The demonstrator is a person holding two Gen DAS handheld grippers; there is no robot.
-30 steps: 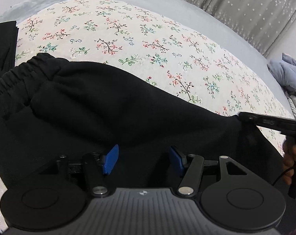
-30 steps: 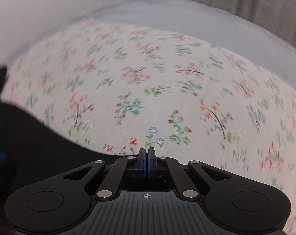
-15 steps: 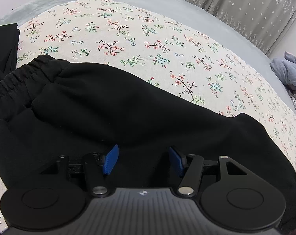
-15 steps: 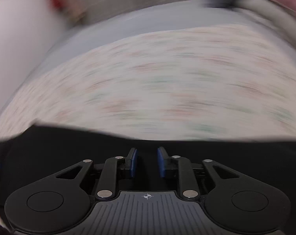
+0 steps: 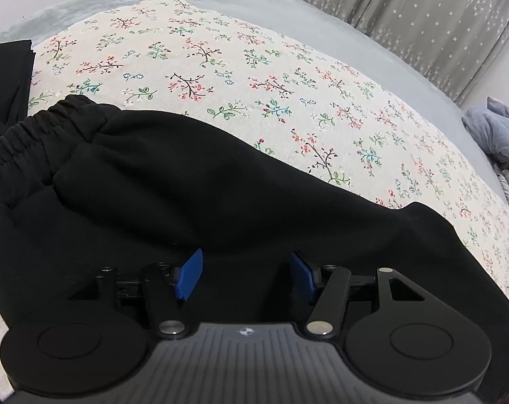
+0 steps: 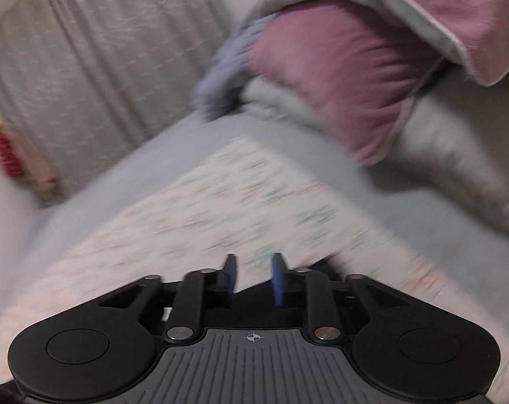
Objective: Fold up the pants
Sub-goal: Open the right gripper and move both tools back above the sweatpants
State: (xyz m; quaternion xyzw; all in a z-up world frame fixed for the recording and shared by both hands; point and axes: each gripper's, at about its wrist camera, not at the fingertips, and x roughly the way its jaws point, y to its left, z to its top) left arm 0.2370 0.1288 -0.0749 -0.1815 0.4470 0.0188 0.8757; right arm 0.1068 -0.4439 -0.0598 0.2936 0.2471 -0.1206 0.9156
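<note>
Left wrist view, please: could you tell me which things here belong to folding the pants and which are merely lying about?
Belonging to the job:
- black pants, spread on the floral sheet
- left gripper, open over them
- right gripper, jaws opening, nothing between them

Lying about:
- dark cloth at the left edge
- grey-blue bedding
- pink pillow
- curtain

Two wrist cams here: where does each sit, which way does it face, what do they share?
Left wrist: on the left gripper, angled down at the black pants on the floral sheet; its open fingers show.
Right wrist: on the right gripper, facing the pink pillow and curtain, blurred; jaws opening, empty.
Shared: floral sheet, curtain.
</note>
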